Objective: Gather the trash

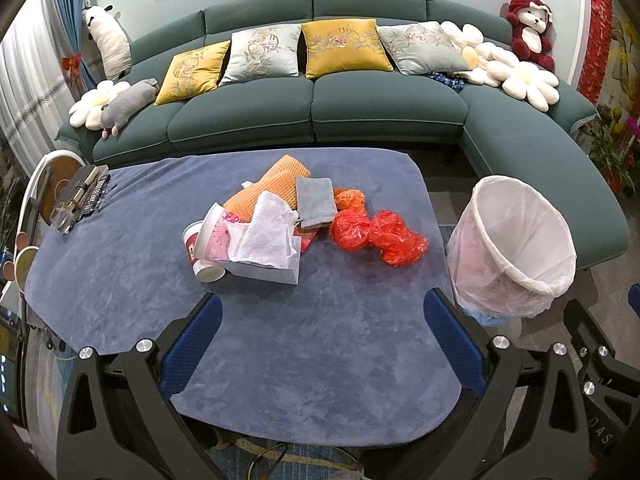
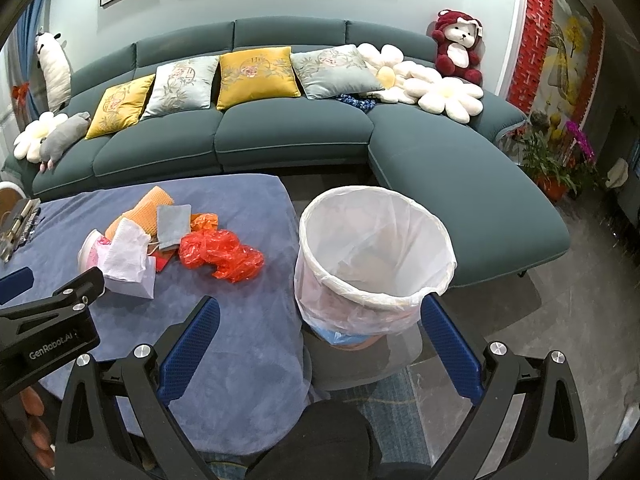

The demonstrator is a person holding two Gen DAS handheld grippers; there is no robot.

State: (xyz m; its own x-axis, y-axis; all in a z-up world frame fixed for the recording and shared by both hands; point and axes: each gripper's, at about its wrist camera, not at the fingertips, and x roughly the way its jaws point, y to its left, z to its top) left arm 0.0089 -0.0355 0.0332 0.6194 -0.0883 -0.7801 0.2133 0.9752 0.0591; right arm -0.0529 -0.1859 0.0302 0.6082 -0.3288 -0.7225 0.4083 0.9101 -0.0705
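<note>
Both grippers, left point(image 1: 323, 342) and right point(image 2: 320, 344), gape empty, trash pile point(image 1: 296, 224) well ahead.

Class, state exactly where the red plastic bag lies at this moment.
In both views the red plastic bag lies crumpled on the blue tablecloth, at the pile's right edge beside the grey cloth, between the pile and the lined bin.

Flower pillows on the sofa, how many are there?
3. One flower pillow lies at the sofa's left end beside the grey plush toy. Two lie at the right end near the red teddy: one behind, one in front. More may be hidden.
</note>
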